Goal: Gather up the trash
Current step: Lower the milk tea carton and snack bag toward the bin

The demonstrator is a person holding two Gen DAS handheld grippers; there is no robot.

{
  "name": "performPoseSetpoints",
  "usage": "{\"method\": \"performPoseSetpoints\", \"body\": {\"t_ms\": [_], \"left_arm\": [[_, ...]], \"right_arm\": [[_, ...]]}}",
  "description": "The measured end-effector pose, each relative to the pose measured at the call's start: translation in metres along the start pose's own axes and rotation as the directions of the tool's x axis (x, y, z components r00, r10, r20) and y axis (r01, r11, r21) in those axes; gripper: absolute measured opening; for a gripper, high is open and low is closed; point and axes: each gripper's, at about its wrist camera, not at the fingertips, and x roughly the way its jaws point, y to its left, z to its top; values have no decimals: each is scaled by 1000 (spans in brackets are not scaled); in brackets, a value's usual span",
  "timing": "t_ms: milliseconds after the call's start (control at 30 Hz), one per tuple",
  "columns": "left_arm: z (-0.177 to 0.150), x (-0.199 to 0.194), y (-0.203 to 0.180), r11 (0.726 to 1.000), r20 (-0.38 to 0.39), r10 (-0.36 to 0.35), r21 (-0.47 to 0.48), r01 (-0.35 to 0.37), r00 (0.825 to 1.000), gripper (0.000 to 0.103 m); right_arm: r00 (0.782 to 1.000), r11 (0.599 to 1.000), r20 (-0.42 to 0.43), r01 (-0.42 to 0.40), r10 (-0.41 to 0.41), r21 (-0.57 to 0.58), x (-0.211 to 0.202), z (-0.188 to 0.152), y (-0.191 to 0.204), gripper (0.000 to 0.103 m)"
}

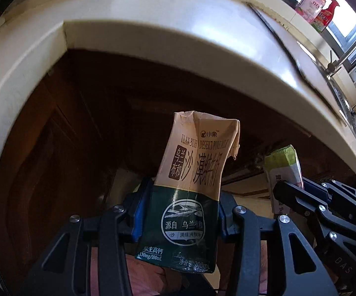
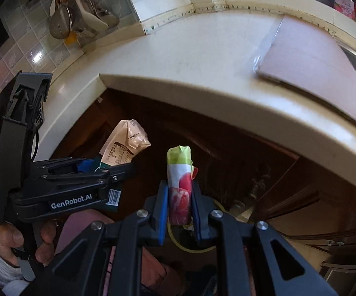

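Below the overhanging cream countertop (image 2: 202, 56), in front of dark wooden cabinet doors (image 1: 62, 148), the left gripper (image 1: 178, 212) pinches a crumpled tan-and-green milk carton (image 1: 192, 172) upright, while the right gripper (image 2: 180, 204) clamps a flattened green-and-red wrapper (image 2: 180, 182).

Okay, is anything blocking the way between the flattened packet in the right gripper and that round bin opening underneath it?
Nothing visible does. The packet sits clamped in the right gripper, and the yellow-rimmed bin shows directly behind it, below the counter edge.
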Motion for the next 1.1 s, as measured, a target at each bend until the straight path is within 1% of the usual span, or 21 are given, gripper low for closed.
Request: {"method": "performPoseSetpoints", "body": {"t_ms": [100,200,433,567,667,700,767,833,1100], "left_arm": [[-16,26,2,1000,-40,10,-2,-10,999,43],[-27,47,2,1000,-67,22,-2,-22,997,43],[-37,79,17,999,-113,-7,-52,2,994,44],[-41,98,23,997,-139,-30,-70,21,990,44],[-41,110,25,997,-153,-41,-75,30,987,44],[-34,115,27,997,-159,-41,-77,29,987,44],[-34,120,30,996,-169,-45,-84,31,985,44],[-27,115,33,995,-178,-47,-90,31,983,44],[-19,126,40,994,-202,-48,-103,27,978,44]], "right_arm": [[999,999,-23,22,-23,-28,22,-9,-1,17],[998,999,-60,28,-29,-17,45,-15,-8,17],[988,998,-153,29,-21,51,90,-25,-30,18],[982,997,-191,31,-18,66,109,-40,-35,19],[976,996,-217,29,-10,83,122,-46,-40,20],[974,995,-226,26,-5,92,126,-48,-42,21],[971,994,-241,22,3,103,133,-48,-44,22],[968,994,-250,21,7,108,137,-49,-47,24],[963,993,-270,13,19,115,149,-46,-54,27]]}}
